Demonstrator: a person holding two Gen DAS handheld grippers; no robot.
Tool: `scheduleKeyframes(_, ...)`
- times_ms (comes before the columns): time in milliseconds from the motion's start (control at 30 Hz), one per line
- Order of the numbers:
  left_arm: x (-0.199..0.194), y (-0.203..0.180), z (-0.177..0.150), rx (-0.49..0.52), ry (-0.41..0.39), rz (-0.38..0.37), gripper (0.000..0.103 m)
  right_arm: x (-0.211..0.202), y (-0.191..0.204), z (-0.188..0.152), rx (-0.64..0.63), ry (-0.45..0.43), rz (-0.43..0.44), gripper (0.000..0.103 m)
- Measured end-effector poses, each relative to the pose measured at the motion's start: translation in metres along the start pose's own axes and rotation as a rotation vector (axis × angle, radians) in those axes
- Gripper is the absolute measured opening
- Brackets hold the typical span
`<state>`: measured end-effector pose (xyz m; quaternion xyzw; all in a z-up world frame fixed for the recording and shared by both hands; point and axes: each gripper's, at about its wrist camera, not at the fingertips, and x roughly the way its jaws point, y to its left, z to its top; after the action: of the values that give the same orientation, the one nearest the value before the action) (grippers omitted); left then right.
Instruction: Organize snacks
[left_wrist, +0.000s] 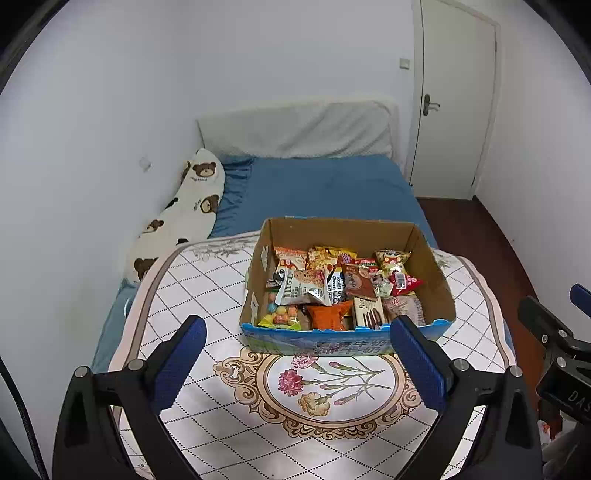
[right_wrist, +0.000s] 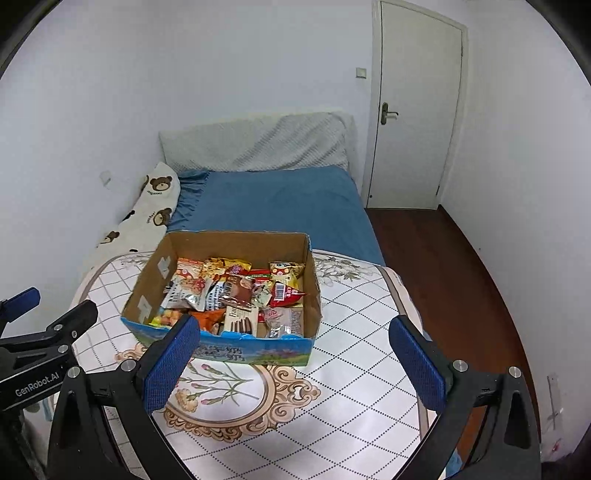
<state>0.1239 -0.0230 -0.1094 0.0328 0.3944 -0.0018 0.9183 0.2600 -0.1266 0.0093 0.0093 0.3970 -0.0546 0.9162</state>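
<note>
Two grippers: left gripper (left_wrist: 295, 354) and right gripper (right_wrist: 295, 354), jaws wide apart, nothing between them
Box (left_wrist: 436, 280): crammed with snacks (left_wrist: 325, 288)
Advice: single out one top packet, pinch its edge

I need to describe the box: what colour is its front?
Blue with printed scenery and lettering, clearest in the left wrist view.

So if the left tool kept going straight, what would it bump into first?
Probably the tablecloth just before the snack box. The open left tool points down at it, but depth is hard to judge.
</note>
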Motion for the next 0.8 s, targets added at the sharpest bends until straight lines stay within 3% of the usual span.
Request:
scheduleKeyframes(300, 0.024, -0.002, 0.001, -0.002, 0.035, 0.008, 0.102, 0.026, -0.001, 0.003, -0.002, 0.029, -0.014, 0.103)
scheduleKeyframes(800, 0.035, 0.000, -0.001, -0.015, 0.054, 0.003, 0.102, 0.035, 0.001, 0.002, -0.006, 0.055, -0.015, 0.103)
